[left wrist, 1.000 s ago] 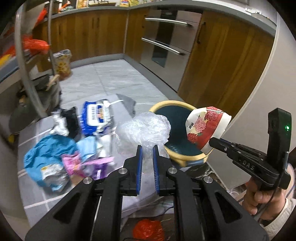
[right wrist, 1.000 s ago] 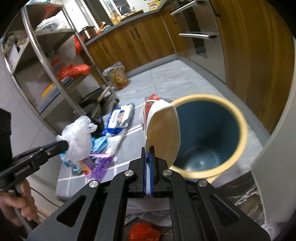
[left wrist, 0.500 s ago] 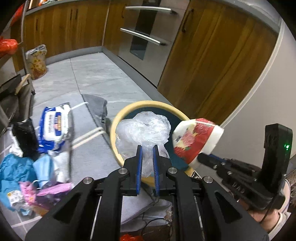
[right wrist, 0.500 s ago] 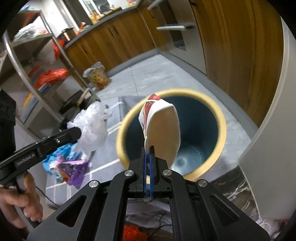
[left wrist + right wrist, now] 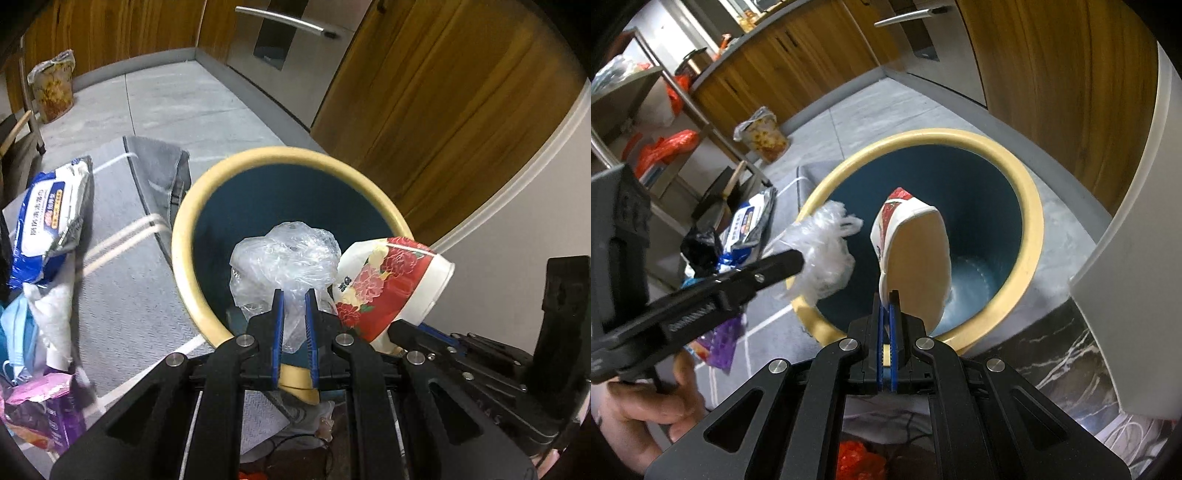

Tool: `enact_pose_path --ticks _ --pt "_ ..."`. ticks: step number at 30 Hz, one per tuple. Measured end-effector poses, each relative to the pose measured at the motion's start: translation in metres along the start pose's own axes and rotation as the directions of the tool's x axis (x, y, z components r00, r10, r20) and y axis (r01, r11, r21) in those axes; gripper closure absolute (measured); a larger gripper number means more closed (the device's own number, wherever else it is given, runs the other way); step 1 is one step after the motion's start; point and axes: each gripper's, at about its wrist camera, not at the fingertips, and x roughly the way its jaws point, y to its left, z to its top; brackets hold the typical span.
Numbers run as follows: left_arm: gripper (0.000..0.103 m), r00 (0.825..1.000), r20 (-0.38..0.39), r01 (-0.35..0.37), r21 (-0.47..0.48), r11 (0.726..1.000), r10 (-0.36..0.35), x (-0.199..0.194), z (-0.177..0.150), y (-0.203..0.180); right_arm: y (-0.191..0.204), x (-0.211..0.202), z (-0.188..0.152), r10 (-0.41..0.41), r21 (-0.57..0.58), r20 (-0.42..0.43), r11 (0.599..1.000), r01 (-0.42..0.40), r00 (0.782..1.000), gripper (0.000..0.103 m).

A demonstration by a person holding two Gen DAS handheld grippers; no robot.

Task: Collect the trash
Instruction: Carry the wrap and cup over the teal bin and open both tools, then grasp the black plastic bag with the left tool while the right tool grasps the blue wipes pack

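Observation:
My left gripper (image 5: pixel 294 295) is shut on a crumpled clear plastic bag (image 5: pixel 284 258) and holds it over the near rim of a round bin (image 5: pixel 192 206) with a yellow rim and dark blue inside. My right gripper (image 5: pixel 886 297) is shut on the rim of a red flowered paper bowl (image 5: pixel 916 254), held on edge above the bin's (image 5: pixel 1030 206) opening. The bowl (image 5: pixel 388 280) shows in the left wrist view just right of the bag. The bag (image 5: pixel 823 251) and left gripper (image 5: pixel 790 262) show at the bin's left rim.
A grey mat (image 5: pixel 122 280) on the floor holds a blue-white wipes pack (image 5: pixel 44 218), a blue mask (image 5: pixel 14 332) and a purple wrapper (image 5: pixel 40 410). Wooden cabinets (image 5: pixel 424 92) and a white wall (image 5: pixel 1137 221) stand close behind the bin. A metal shelf rack (image 5: pixel 665 122) stands at left.
Both grippers moved from beside the bin to above its opening, carrying the plastic bag and the bowl. The trash pile on the mat slid off to the left of view.

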Motion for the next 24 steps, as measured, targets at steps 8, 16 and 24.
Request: enact_pose_path --ticks 8,16,24 --pt "0.092 1.000 -0.016 -0.001 0.008 1.000 0.001 0.007 -0.001 -0.002 0.000 0.006 0.003 0.025 0.014 -0.004 1.000 -0.025 1.000 0.099" --pt "0.078 1.000 -0.002 -0.013 -0.001 1.000 0.013 0.000 -0.001 0.003 0.002 0.007 0.002 0.022 0.014 -0.015 1.000 -0.022 1.000 0.094" --pt "0.049 0.999 0.040 -0.016 -0.032 0.999 0.017 -0.015 0.000 0.011 0.002 0.004 0.001 0.024 0.022 -0.003 0.999 -0.024 1.000 0.080"
